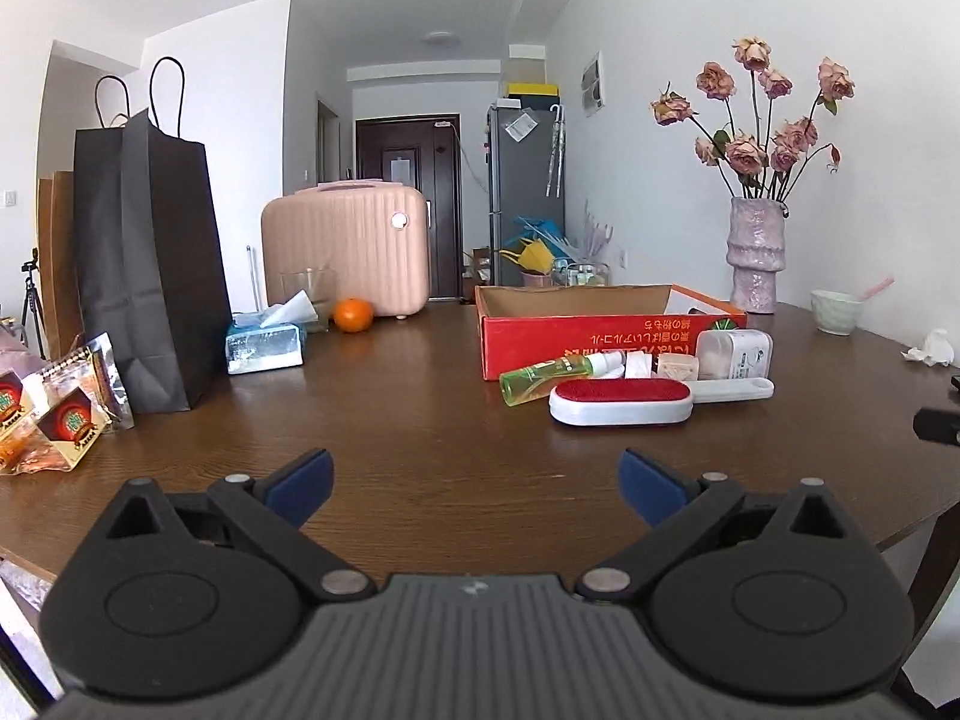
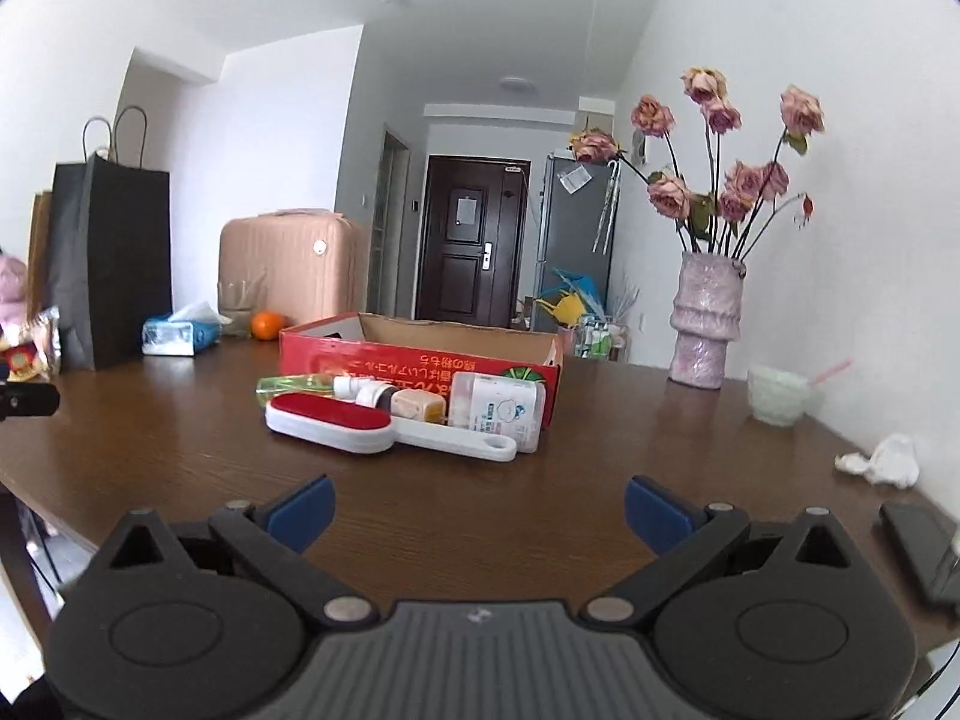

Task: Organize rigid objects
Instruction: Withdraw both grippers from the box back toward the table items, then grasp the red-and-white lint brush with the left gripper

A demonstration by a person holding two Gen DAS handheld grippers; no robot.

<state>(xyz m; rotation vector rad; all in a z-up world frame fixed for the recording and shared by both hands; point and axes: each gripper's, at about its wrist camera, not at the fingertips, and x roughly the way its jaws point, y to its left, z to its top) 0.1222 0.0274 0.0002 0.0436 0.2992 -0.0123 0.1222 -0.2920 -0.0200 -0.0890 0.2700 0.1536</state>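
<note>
A red cardboard box, open on top, stands on the brown table. In front of it lie a white lint brush with a red pad, a green spray bottle, a small beige block and a white container. My left gripper hovers over the near table edge, left of the brush, open and empty. My right gripper is open and empty too, short of the brush.
A black paper bag, a tissue pack, an orange and a pink case stand at the left and back. A vase of dried roses, a pale cup, crumpled tissue and a dark device sit on the right.
</note>
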